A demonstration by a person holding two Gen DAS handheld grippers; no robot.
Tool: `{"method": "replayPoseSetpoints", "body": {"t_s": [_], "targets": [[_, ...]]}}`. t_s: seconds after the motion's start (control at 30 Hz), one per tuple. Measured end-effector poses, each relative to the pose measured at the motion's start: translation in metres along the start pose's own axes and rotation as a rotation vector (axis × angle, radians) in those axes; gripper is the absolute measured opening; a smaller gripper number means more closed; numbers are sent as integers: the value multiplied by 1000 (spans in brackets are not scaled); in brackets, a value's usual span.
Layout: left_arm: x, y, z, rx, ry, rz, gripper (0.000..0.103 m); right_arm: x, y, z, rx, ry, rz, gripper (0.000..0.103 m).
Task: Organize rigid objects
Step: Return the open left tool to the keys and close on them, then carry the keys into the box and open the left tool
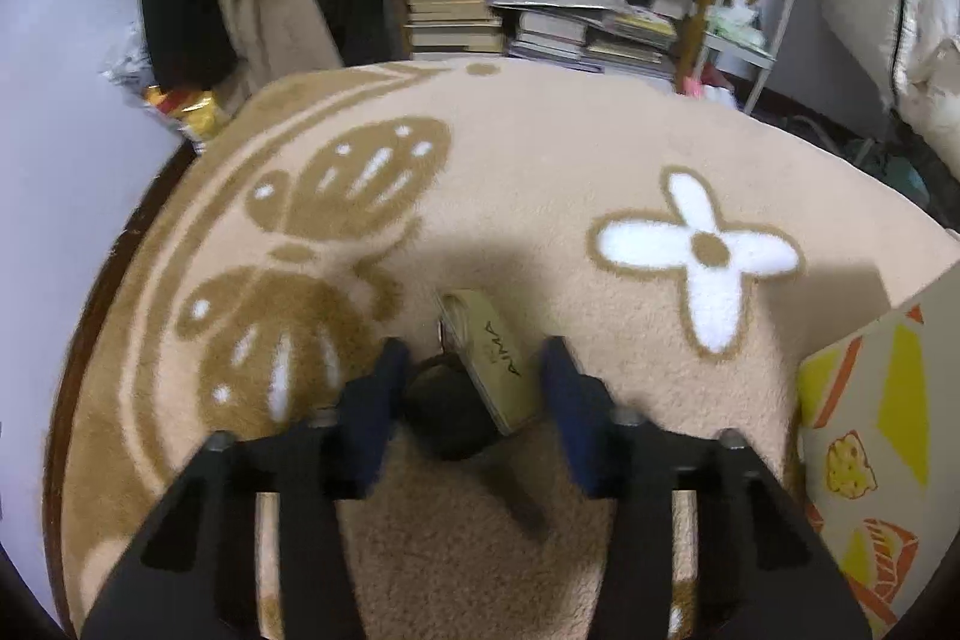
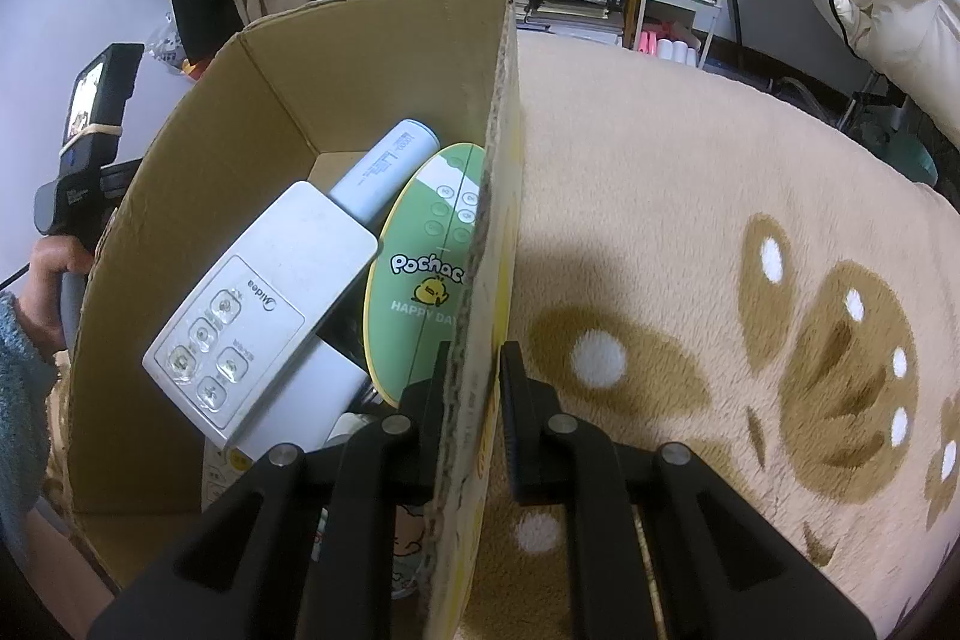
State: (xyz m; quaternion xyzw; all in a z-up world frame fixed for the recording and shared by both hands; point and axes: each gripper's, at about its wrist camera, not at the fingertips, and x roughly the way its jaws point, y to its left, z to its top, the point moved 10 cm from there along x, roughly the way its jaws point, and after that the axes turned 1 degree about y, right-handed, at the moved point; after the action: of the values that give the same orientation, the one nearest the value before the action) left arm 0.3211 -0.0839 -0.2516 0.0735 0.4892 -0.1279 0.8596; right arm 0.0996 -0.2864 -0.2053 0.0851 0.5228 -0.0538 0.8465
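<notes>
Here we see the left gripper (image 1: 474,388) with its jaws wide apart on either side of a small beige tag marked AIMA (image 1: 489,361), which is joined to a dark rounded thing (image 1: 447,418) lying on the fleece blanket (image 1: 540,160); nothing is clamped yet. The right gripper (image 2: 474,382) is closed on the side wall of the cardboard box (image 2: 501,172), one jaw inside and one outside. In the box already lie a white Midea remote (image 2: 264,310), a pale blue tube (image 2: 384,172) and a green Pochacco disc (image 2: 420,274). We think the main risk is on the left: the tag stands tilted on soft pile, so closing jaws may catch only its edge and let the dark part swing or slip out. Also, the thin box wall may bend or tear if the right gripper pulls, and the leaning remote could slide.
</notes>
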Motion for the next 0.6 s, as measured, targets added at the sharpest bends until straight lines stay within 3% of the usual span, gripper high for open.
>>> {"method": "replayPoseSetpoints", "body": {"t_s": [0.1, 0.17, 0.3, 0.6], "targets": [[-8, 1, 1, 6, -11, -10, 35, 0, 0, 0, 3, 1, 2, 13], [-13, 3, 2, 1, -17, -14, 19, 0, 1, 0, 1, 0, 1, 13], [-25, 3, 3, -5, -28, -62, 16, 0, -1, 0, 2, 0, 4, 13], [-49, -6, -2, 36, -48, -23, 12, 0, -1, 1, 2, 0, 3, 13]]}}
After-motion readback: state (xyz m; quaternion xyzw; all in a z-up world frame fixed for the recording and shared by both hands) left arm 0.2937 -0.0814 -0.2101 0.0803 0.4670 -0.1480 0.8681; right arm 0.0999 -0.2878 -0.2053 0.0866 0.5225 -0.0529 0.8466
